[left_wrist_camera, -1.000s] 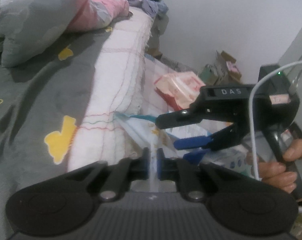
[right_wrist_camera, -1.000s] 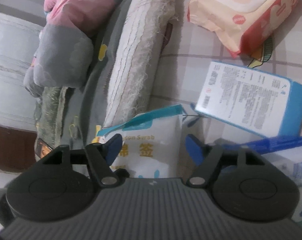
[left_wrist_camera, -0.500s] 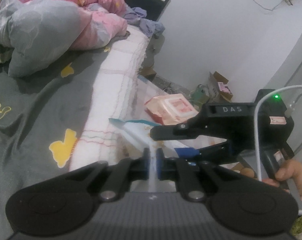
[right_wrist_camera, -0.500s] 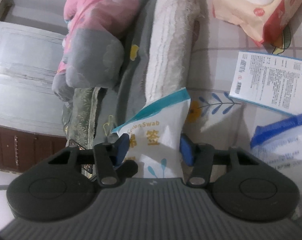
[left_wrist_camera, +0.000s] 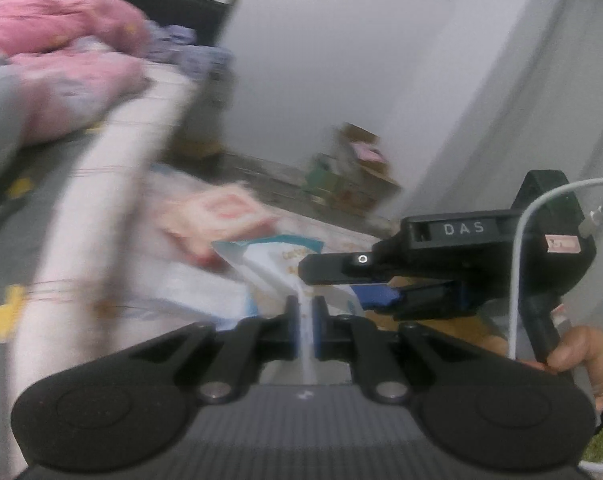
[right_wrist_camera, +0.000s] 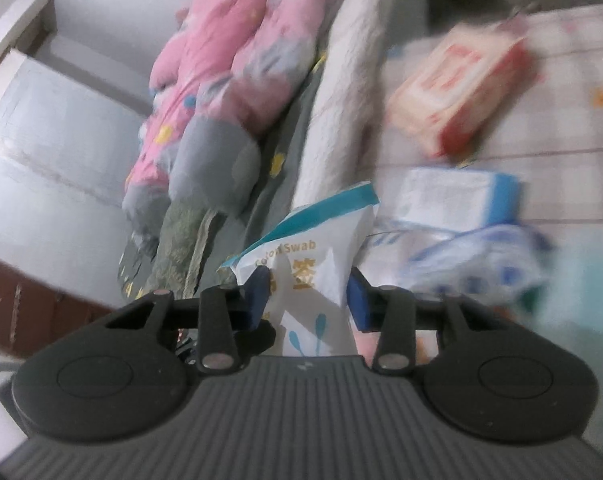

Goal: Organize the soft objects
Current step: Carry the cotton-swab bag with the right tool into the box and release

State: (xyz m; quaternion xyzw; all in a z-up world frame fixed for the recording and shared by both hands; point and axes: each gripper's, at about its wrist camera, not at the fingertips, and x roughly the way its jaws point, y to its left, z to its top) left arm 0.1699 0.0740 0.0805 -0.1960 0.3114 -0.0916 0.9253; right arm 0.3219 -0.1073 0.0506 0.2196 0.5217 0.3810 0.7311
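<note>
left fingers pinch swab bag edge; only right view shows right fingers closing around it.

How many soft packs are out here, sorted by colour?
White and teal cotton swab bag, held between both grippers: 1
Peach and red wipes pack: 1
White and blue flat pack: 1
Clear bag with blue print: 1
Total: 4
</note>
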